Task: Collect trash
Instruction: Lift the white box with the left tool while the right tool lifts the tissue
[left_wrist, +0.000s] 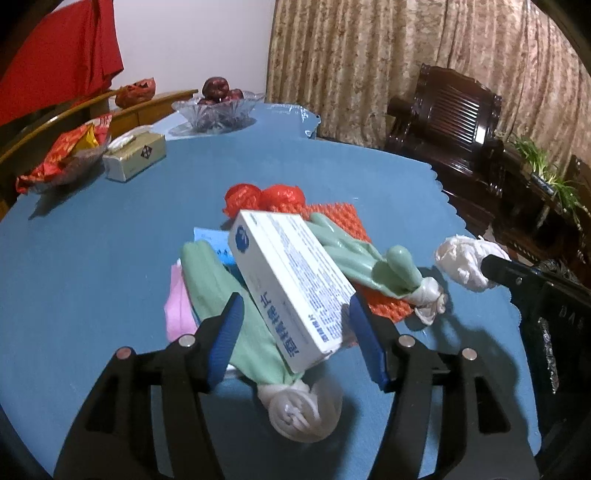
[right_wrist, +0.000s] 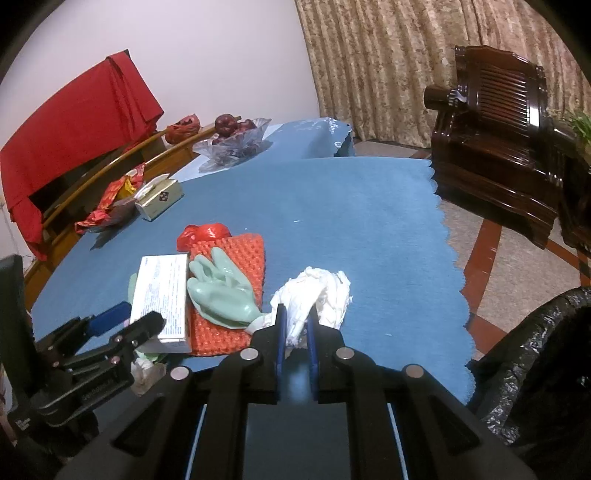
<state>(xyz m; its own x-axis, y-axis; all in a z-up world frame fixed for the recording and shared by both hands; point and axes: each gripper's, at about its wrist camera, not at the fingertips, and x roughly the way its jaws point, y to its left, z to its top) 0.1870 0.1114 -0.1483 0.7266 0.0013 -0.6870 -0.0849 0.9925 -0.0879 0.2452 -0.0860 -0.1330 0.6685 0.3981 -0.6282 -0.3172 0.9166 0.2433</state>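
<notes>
Tissue (right_wrist: 317, 295) sat pinched in the right fingers (right_wrist: 295, 325); left fingers (left_wrist: 295, 317) stood apart around the box (left_wrist: 288, 288), at nine o'clock.

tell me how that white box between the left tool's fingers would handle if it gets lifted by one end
The white box looks like thin printed cardboard, so probably light and fairly stiff, though a hard squeeze could dent it. It lies tilted across the green gloves, with the left tool straddling its near end, so it may pivot or droop. Its smooth faces might slip.
</notes>
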